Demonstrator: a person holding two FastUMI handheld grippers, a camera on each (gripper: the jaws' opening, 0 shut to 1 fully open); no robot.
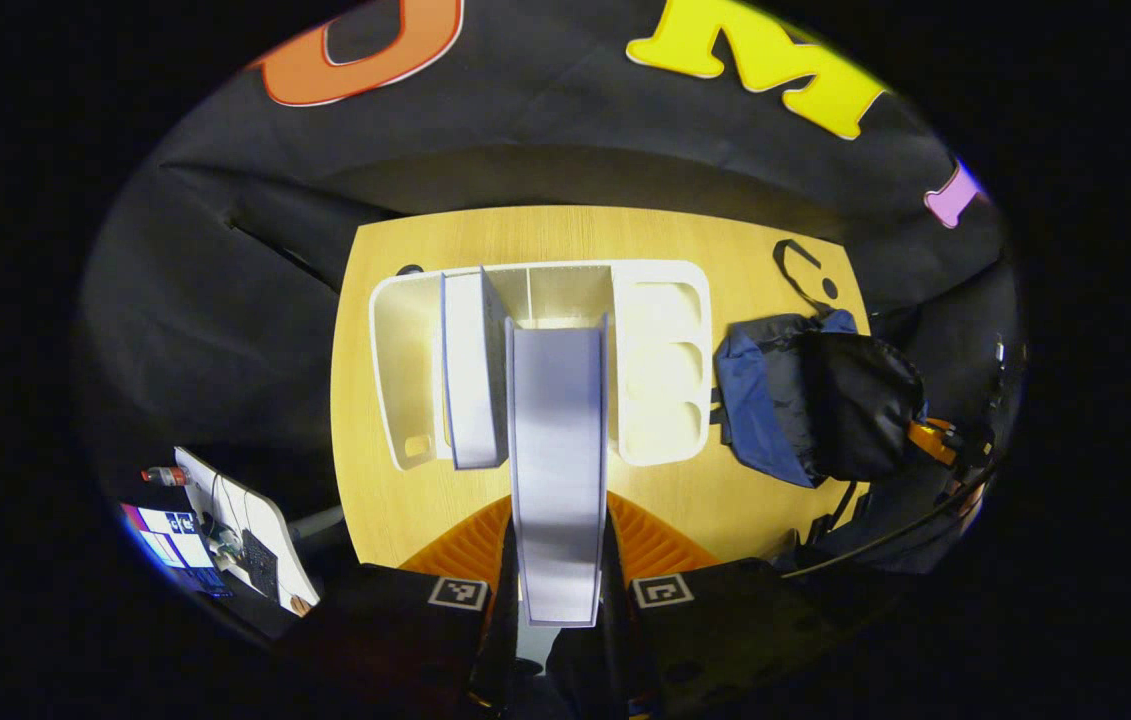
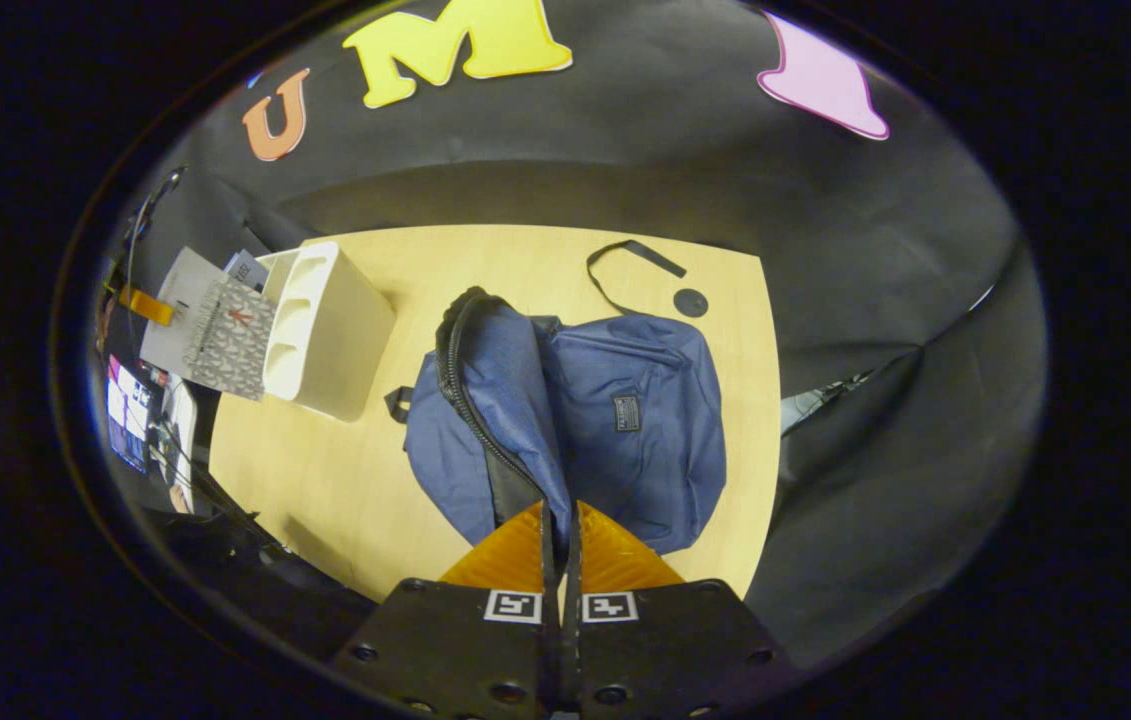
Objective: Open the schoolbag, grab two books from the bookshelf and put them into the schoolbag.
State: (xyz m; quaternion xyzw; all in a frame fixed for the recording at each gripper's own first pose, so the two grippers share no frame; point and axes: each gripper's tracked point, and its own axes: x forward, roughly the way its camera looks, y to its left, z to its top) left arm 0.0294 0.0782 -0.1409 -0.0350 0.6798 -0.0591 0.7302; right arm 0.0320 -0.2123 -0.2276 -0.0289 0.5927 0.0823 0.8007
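Jaws of the left gripper (image 1: 559,560) are clamped on a pale book (image 1: 559,450), one finger pressing each cover, so the book stands on edge and reaches forward from the grip. Its far end sits at the middle slot of the white bookshelf (image 1: 660,365), which stands on the wooden worktop (image 1: 405,500). A second book (image 1: 473,370) leans upright in the slot just left of the held one. Right of the bookshelf in the left gripper view, close beside it, lies the schoolbag (image 1: 805,400), blue fabric with dark lining showing.

Jaws of the right gripper (image 2: 559,545) are together, pinched on the edge of the schoolbag's opened flap (image 2: 505,400), lifting it so the black zipper track curves up along its rim. The rest of the blue schoolbag lies flat on the worktop behind, front pocket facing up, a black strap (image 2: 625,262) trailing toward the far edge. To its left in the right gripper view stands the bookshelf, and beyond that the patterned cover of the held book (image 2: 215,335) shows.
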